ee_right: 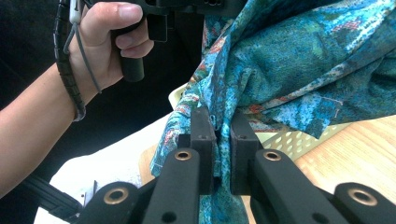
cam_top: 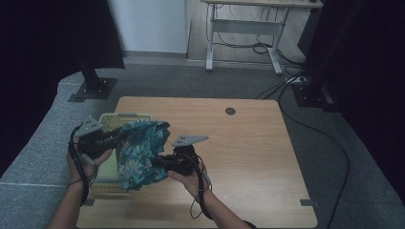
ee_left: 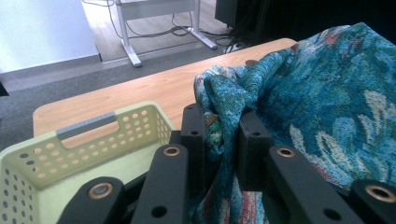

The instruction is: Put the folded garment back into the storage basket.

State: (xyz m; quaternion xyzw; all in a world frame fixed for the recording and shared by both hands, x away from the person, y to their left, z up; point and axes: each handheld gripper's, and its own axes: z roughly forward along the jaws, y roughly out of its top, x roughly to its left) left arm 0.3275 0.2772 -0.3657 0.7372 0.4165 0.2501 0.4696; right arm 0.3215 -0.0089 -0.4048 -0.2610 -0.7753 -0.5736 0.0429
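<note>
**Cloth hangs between my two grippers, basket just left**

The teal cloth point(cam_top: 142, 152) hangs above the surface, pinched by my left gripper point(ee_left: 223, 126) at its upper edge and my right gripper point(ee_right: 219, 135) lower down. The basket point(ee_left: 42, 163) sits beneath my left side.

Cloth point(cam_top: 139, 151) hangs over the table's point(cam_top: 248, 157) left part, lifted between both hand-held grippers. Left hand-held gripper point(cam_top: 116, 135) sits at the cloth's left upper edge, jaws closed on a fold; right hand-held gripper point(cam_top: 156, 162) at its right side, lower and nearer the person, jaws also pinching fabric. Basket point(cam_top: 112, 119) stands on the table's left edge, behind and under the cloth, partly covered by it. Small round disc point(cam_top: 230, 111) on the table, far side, well right of the cloth. Second table point(cam_top: 248, 19) on the floor beyond.
</note>
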